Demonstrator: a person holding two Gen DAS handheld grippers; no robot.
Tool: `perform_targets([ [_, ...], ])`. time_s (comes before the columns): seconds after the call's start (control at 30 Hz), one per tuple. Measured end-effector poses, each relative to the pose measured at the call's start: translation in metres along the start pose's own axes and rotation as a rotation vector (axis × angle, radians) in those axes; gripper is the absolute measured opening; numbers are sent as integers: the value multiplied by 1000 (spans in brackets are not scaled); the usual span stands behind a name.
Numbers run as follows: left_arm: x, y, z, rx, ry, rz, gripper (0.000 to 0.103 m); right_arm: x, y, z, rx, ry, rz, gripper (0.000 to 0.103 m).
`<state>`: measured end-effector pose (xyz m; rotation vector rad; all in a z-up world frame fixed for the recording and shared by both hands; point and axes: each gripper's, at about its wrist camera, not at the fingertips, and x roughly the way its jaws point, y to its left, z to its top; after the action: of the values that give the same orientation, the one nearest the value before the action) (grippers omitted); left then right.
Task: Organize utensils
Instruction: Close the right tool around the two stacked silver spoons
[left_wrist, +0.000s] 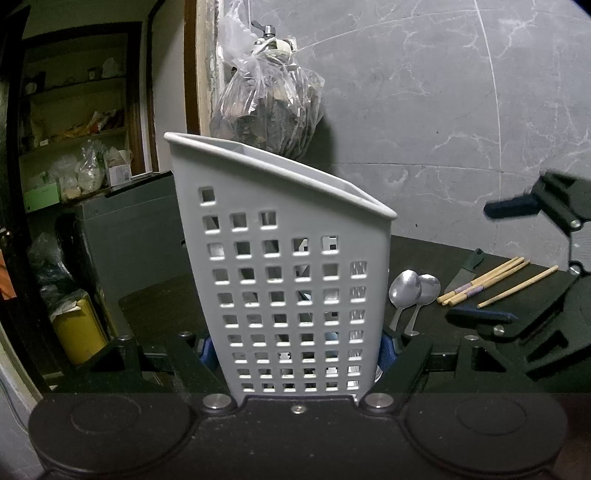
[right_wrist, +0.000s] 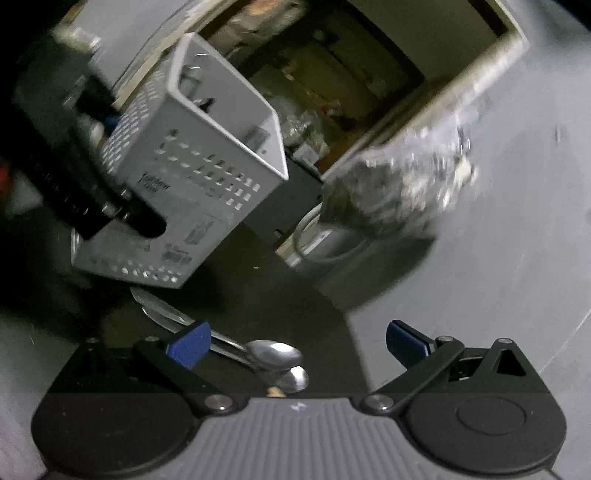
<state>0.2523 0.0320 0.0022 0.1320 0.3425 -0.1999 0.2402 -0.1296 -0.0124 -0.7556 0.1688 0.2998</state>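
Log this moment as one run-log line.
left gripper: shut on caddy | right gripper: open, empty, above spoons | on table: spoons, chopsticks, knife

Your left gripper's blue pads (left_wrist: 388, 349) are mostly hidden behind the white utensil holder (left_wrist: 288, 280), so only slivers show at either side. The holder's base is cut off by the gripper body. Through the holes you can't tell what sits inside. The two spoons (left_wrist: 413, 291) lose their handle ends behind the gripper arm. On your right wrist view everything is smeared: the hanging plastic bag (right_wrist: 399, 184) is a blur, the holder's printed label (right_wrist: 155, 182) is unreadable, and the chopstick tip (right_wrist: 275, 392) barely peeks out.
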Motion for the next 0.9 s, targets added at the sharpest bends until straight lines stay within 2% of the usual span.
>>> perform_targets([
  [0.2, 0, -1, 0, 0, 1, 1, 77, 17, -35, -8, 335, 43, 167, 103],
  [0.37, 0, -1, 0, 2, 2, 0, 78, 35, -56, -17, 503, 95, 243, 103],
  [0.5, 0, -1, 0, 1, 2, 0, 78, 43, -62, -22, 560, 128, 250, 103],
  [0.7, 0, -1, 0, 1, 2, 0, 78, 59, -61, -21, 558, 155, 263, 103],
  [0.9, 0, -1, 0, 1, 4, 1, 78, 82, -65, -19, 595, 163, 319, 103],
])
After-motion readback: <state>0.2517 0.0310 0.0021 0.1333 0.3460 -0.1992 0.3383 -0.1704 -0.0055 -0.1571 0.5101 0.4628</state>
